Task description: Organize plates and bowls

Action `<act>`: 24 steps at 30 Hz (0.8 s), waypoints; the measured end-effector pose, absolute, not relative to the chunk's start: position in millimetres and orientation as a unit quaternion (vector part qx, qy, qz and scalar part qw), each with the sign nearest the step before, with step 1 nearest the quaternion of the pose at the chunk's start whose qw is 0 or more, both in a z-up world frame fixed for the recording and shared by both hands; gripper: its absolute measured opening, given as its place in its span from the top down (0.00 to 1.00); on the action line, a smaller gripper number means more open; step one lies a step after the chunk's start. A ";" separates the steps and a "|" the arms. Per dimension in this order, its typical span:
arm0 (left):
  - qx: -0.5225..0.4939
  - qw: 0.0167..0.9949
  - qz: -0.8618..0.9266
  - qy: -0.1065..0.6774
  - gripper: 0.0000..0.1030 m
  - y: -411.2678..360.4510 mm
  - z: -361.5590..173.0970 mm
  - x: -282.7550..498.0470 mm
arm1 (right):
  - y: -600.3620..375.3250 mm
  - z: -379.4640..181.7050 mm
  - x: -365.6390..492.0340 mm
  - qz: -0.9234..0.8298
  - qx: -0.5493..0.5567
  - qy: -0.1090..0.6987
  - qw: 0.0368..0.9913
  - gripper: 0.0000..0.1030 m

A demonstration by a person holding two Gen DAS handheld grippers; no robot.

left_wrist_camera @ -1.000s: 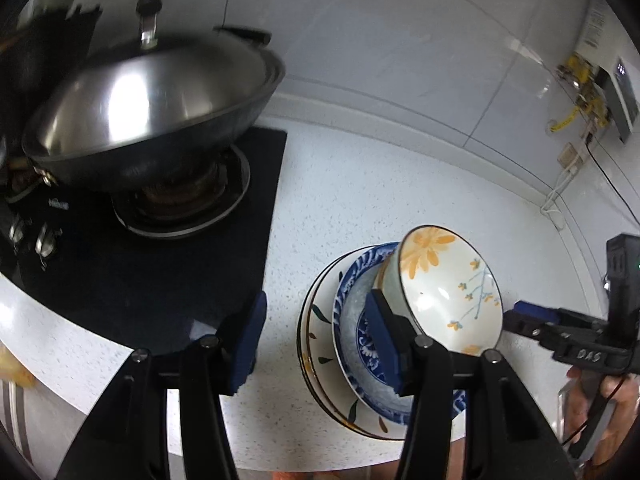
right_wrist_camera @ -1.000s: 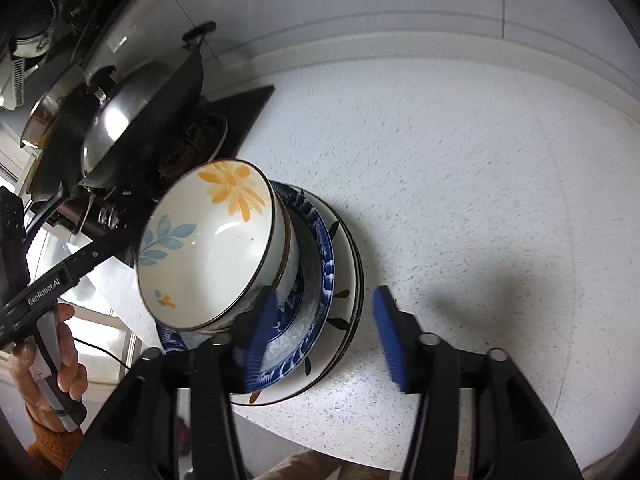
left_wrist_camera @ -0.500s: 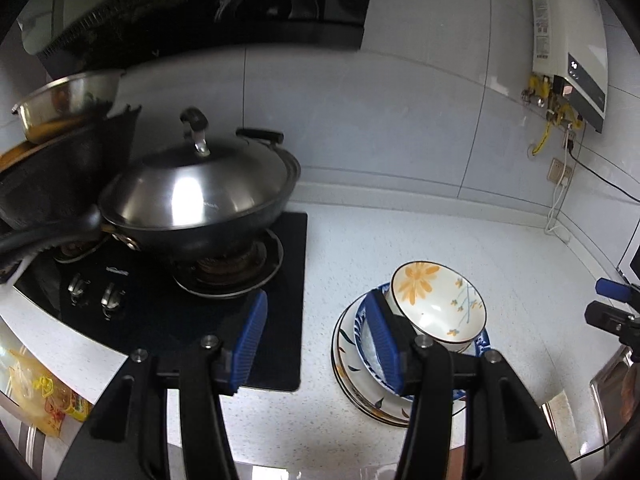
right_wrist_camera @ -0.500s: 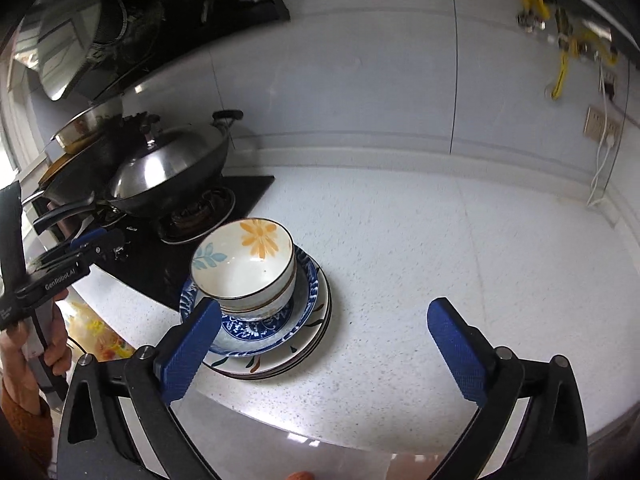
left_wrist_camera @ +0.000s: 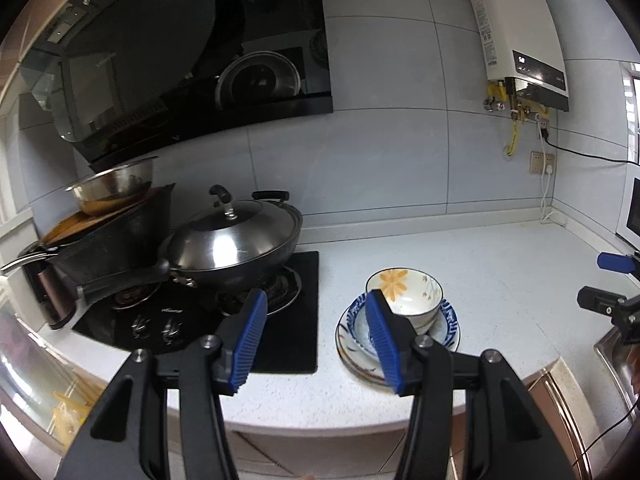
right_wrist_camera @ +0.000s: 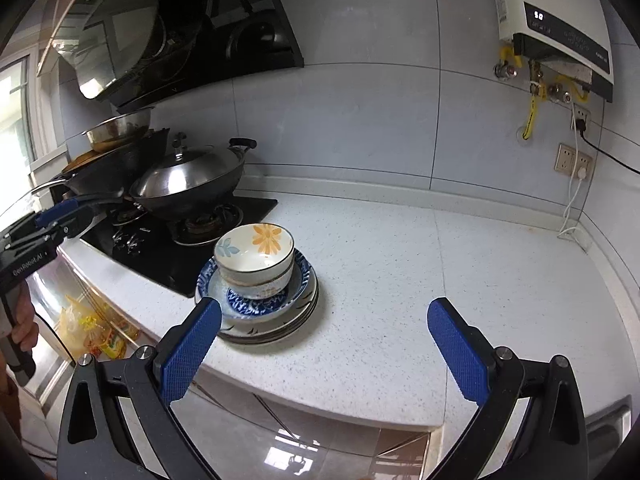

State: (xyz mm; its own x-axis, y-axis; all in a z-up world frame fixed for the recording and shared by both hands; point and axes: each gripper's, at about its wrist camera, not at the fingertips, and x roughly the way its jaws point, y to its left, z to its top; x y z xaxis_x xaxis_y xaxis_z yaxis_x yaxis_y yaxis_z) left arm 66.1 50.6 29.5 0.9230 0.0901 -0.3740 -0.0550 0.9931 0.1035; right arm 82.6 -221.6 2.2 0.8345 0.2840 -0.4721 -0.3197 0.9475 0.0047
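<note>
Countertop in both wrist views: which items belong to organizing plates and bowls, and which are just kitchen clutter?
Belongs to the job:
- flower-patterned bowls, nested
- blue-patterned plate beneath them
- plates at the bottom

Just lying about:
- lidded wok on the gas stove
- steel basin on dark cookware
- water heater
- range hood

Two nested bowls (right_wrist_camera: 256, 258), about three stacked plates (right_wrist_camera: 272, 320), one lidded wok (right_wrist_camera: 188, 184), two hand-held grippers.
</note>
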 end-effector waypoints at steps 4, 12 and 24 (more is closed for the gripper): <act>0.037 0.977 0.065 0.198 0.51 46.2 34.9 35.3 | -221.3 -1.3 62.7 0.159 -0.054 0.238 0.957 0.02; 0.013 0.974 0.059 0.219 0.51 52.9 36.4 19.4 | -201.6 -0.7 34.9 0.121 -0.050 0.267 0.955 0.01; 0.018 0.975 -0.018 0.219 0.51 79.5 35.9 12.4 | -175.4 3.7 11.6 0.022 -0.023 0.288 0.957 0.01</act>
State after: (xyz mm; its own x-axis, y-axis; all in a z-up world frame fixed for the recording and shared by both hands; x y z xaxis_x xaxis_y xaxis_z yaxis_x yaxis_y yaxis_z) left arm 12.4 79.5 35.9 0.9037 -0.0275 -0.4273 0.0436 0.9987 0.0279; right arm 11.6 -175.4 3.7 0.8332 0.0297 -0.5521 -0.0563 0.9979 -0.0313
